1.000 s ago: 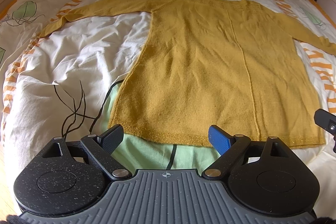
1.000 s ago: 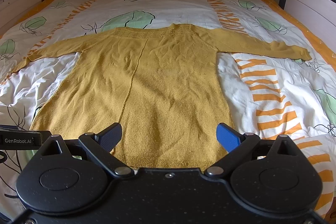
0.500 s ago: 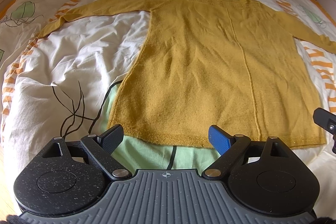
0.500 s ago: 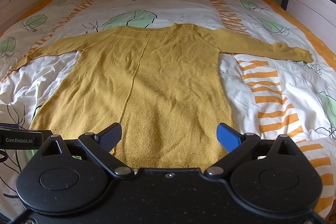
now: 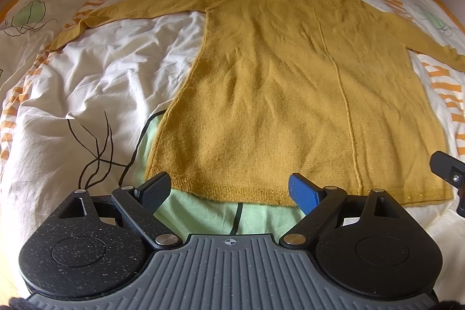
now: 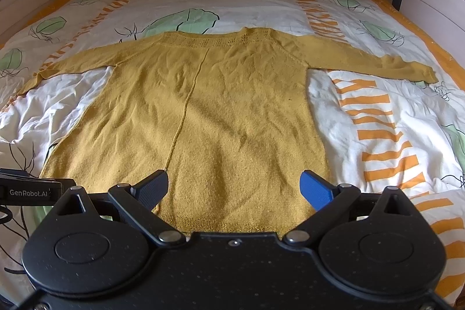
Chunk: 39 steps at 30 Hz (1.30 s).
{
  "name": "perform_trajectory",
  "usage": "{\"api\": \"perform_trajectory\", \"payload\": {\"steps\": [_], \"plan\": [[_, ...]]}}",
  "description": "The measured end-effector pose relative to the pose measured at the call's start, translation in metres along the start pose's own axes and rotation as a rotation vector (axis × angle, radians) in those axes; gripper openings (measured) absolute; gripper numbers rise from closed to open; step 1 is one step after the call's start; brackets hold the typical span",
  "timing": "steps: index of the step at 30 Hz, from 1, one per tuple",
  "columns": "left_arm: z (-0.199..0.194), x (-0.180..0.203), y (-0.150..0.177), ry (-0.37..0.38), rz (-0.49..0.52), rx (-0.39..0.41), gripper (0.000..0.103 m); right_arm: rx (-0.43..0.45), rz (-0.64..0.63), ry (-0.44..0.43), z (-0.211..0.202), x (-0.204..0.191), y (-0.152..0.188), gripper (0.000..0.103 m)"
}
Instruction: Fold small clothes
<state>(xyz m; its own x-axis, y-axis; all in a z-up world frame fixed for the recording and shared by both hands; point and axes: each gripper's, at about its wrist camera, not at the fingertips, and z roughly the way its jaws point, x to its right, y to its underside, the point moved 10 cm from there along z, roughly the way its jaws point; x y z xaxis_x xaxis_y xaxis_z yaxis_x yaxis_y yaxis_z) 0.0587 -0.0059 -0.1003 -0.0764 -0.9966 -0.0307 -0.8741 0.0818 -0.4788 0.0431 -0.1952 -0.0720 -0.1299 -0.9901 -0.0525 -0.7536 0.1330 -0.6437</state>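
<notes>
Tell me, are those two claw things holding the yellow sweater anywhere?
No. The left gripper and right gripper are both open above the hem of the mustard-yellow knitted sweater, holding nothing.

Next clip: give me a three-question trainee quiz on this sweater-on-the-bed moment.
1. True or false: the mustard-yellow knitted sweater lies flat with both sleeves spread out.
2. Which does the left gripper hold? A) hem B) sleeve C) nothing
3. Fill in: the sweater rests on a white leaf-printed ____.

Key: 1 true; 2 C, its fingers stand apart near the hem, and the right gripper is open too; 3 duvet.
</notes>
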Motion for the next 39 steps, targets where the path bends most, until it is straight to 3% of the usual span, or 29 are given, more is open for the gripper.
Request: {"api": "perform_trajectory", "payload": {"steps": [14, 24, 33, 39], "plan": [[0.012, 0.002, -0.004, 0.004, 0.002, -0.011, 0.088, -0.058, 0.036, -0.049, 0.016, 0.000, 0.008, 0.098], [0.029, 0.010, -0.033, 0.020, 0.030, 0.025, 0.088, -0.162, 0.146, -0.189, 0.047, 0.006, 0.012, 0.098], [0.057, 0.024, -0.093, 0.004, 0.072, 0.106, 0.088, -0.101, 0.125, -0.165, 0.072, 0.058, -0.034, 0.103], [0.080, 0.040, -0.140, 0.100, 0.017, 0.152, 0.088, -0.078, 0.133, -0.120, 0.099, 0.115, -0.072, 0.103]]}}
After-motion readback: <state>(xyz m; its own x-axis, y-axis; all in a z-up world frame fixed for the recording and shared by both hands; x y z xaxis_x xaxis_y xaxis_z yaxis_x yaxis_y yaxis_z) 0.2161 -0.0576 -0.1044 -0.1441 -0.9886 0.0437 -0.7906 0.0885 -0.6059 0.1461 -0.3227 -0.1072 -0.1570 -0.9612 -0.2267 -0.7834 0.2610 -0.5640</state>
